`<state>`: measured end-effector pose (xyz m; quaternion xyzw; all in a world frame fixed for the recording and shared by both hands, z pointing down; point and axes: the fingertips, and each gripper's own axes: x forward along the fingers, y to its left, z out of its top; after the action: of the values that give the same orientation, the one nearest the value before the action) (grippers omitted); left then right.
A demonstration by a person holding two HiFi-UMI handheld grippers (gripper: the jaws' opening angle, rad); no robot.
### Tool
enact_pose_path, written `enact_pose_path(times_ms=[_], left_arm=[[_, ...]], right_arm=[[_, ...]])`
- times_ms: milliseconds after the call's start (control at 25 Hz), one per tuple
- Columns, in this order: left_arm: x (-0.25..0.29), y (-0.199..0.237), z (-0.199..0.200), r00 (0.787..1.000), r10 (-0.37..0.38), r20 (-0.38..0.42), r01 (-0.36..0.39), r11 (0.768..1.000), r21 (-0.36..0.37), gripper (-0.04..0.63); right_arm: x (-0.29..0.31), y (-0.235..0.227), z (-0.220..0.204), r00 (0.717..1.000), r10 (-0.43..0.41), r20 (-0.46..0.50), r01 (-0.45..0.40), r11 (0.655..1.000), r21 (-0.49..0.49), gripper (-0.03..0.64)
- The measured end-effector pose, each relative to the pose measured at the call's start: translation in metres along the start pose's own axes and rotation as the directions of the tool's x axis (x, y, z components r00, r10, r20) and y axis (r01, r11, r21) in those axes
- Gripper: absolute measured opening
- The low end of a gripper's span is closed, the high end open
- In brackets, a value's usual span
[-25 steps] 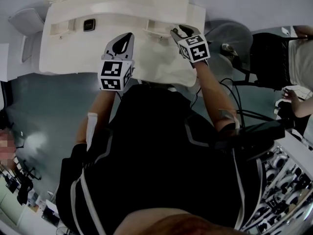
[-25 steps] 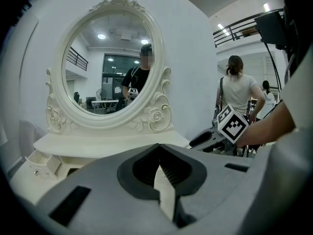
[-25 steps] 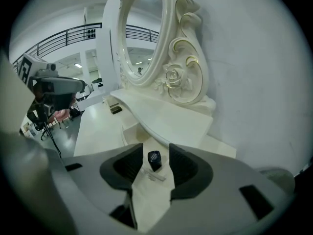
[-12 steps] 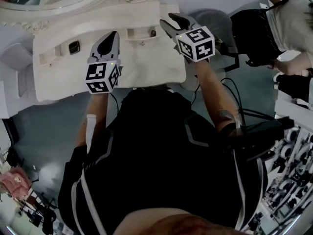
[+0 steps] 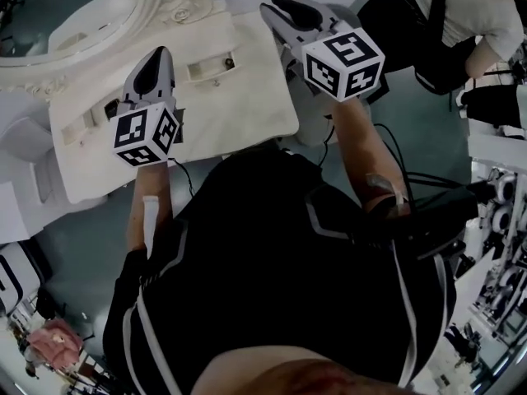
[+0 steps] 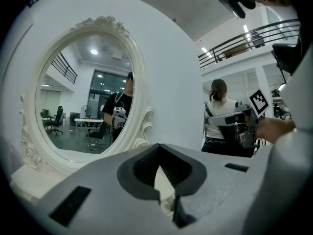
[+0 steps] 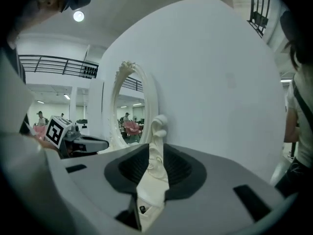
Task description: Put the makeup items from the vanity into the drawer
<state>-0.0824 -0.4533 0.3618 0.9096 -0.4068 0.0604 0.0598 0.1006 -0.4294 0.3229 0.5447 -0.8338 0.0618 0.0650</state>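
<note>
The white vanity (image 5: 239,113) stands ahead with its oval mirror (image 5: 74,15) at the back left. Two small drawers sit at the back of its top: one (image 5: 204,69) with a small dark item (image 5: 229,62) at its right end, another (image 5: 82,126) further left. A dark compact (image 5: 110,109) peeks out beside my left gripper's cube. My left gripper (image 5: 155,59) hovers shut and empty above the vanity between the drawers. My right gripper (image 5: 284,13) is raised over the vanity's right edge, jaws closing with nothing between them; only the vanity (image 7: 152,185) shows through the gap.
A person (image 5: 461,23) stands at the right, beyond the vanity, also in the left gripper view (image 6: 217,116). A grey stool (image 5: 313,130) sits by the vanity's right corner. Cables (image 5: 403,179) trail on the floor. A white wall (image 7: 220,82) rises behind the mirror.
Both grippers have risen toward the camera. The right one has pulled back from the right-hand drawer and its jaws have narrowed. The vanity has shifted left and looks more tilted.
</note>
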Motion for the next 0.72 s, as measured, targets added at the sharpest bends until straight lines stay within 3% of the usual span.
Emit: enact_pose_path(times_ms=[240,720], left_arm=[[-0.003,-0.023,0.031,0.999,-0.005,0.042,0.005,1.0,-0.005,0.003],[-0.019,-0.049,0.048,0.997,0.061,0.046,-0.063,0.997,0.044,0.003]], right_arm=[[-0.036,-0.016,0.026,0.997,-0.042,0.059,0.041,0.999,0.012,0.006],[-0.061,-0.025,0.04,0.996,-0.04,0.08,0.043,0.998,-0.043,0.005]])
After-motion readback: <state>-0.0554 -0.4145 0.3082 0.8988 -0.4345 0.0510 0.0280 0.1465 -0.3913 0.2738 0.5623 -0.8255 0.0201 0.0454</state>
